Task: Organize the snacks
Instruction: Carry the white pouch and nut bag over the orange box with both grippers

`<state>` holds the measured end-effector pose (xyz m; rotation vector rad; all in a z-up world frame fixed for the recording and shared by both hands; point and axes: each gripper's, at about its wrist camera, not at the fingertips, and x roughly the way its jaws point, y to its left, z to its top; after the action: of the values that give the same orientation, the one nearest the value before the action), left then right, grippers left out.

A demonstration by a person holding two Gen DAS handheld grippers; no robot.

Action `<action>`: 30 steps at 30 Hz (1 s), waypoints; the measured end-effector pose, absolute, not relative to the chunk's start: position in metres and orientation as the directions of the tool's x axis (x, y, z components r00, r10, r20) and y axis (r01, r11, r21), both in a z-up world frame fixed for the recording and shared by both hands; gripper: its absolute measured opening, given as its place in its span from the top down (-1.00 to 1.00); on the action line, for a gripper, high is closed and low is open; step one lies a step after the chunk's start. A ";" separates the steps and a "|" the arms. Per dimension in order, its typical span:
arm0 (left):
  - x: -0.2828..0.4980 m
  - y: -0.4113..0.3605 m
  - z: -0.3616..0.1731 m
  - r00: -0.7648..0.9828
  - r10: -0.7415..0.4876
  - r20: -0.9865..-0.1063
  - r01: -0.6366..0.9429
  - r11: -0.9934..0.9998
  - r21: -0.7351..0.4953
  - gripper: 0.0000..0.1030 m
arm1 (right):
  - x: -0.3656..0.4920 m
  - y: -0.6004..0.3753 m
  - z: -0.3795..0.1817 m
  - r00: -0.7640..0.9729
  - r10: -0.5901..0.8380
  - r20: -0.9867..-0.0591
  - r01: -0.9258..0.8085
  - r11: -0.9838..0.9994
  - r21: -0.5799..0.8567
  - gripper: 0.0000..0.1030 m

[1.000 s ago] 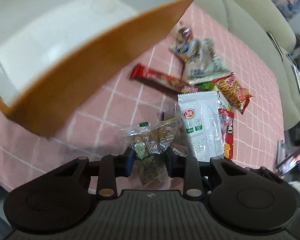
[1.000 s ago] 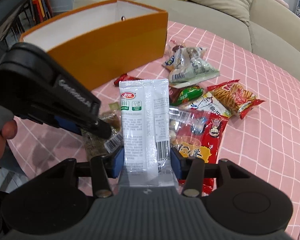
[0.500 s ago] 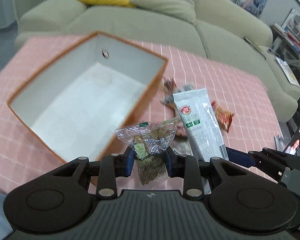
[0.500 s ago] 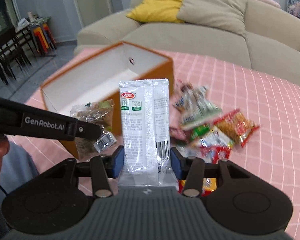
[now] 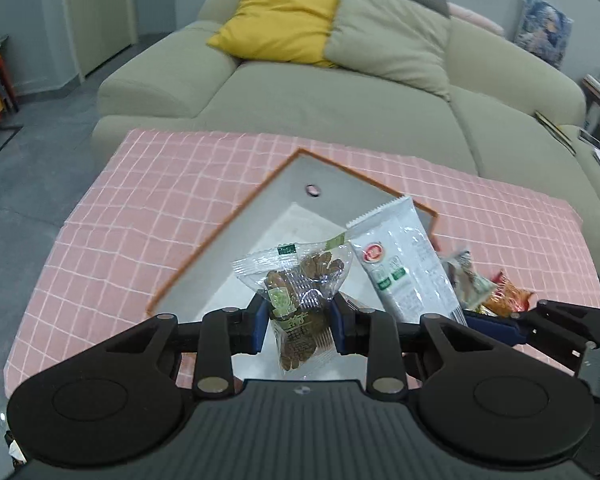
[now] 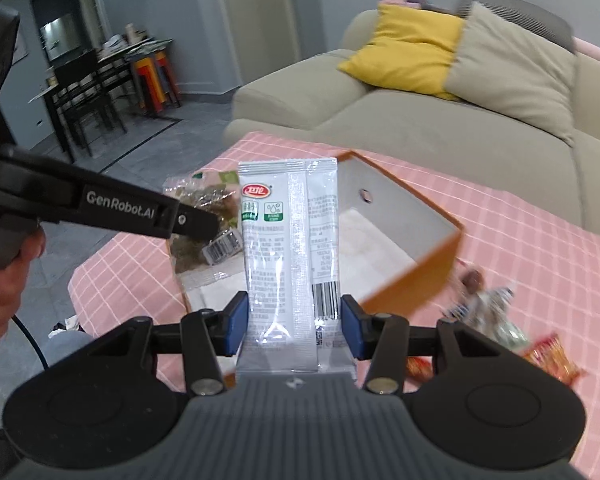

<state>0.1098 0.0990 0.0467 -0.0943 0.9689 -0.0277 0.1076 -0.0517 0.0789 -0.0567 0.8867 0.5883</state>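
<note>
My left gripper (image 5: 299, 322) is shut on a clear packet of brown nuts (image 5: 298, 300) and holds it above the near end of an open orange box with a white inside (image 5: 228, 260). My right gripper (image 6: 294, 326) is shut on a tall white snack packet (image 6: 288, 240) and holds it upright over the same box (image 6: 416, 276). The white packet also shows in the left wrist view (image 5: 404, 260), right of the nuts. The left gripper and its nut packet (image 6: 208, 216) show at the left of the right wrist view.
The box stands on a table with a pink checked cloth (image 5: 148, 216). Several loose snack packets (image 6: 496, 320) lie on the cloth to the right of the box. A beige sofa (image 5: 340, 100) with yellow and grey cushions stands behind the table.
Both grippers have risen and moved from the snack pile towards the box, each still holding its packet. The box now lies below and ahead of them.
</note>
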 end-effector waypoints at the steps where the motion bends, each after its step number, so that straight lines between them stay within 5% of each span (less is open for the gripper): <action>1: 0.115 0.100 0.044 0.555 -0.049 -0.831 -0.032 0.996 -0.080 0.32 | 0.114 -0.044 0.078 0.478 0.460 -0.748 -0.519 0.835 0.182 0.10; 14: 0.174 0.123 -0.009 0.338 0.096 -0.936 -0.044 0.995 0.086 0.33 | 0.185 0.030 0.024 0.348 0.353 -0.869 -0.620 0.781 0.068 0.10; 30: 0.204 0.116 -0.068 0.198 0.157 -0.967 0.067 0.983 0.173 0.33 | 0.210 0.053 -0.037 0.189 0.280 -0.941 -0.684 0.725 0.079 0.10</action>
<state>0.2038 0.1161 -0.0676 0.1919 1.3723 0.0639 0.2101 0.0530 -0.0366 -0.4019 1.2017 0.7040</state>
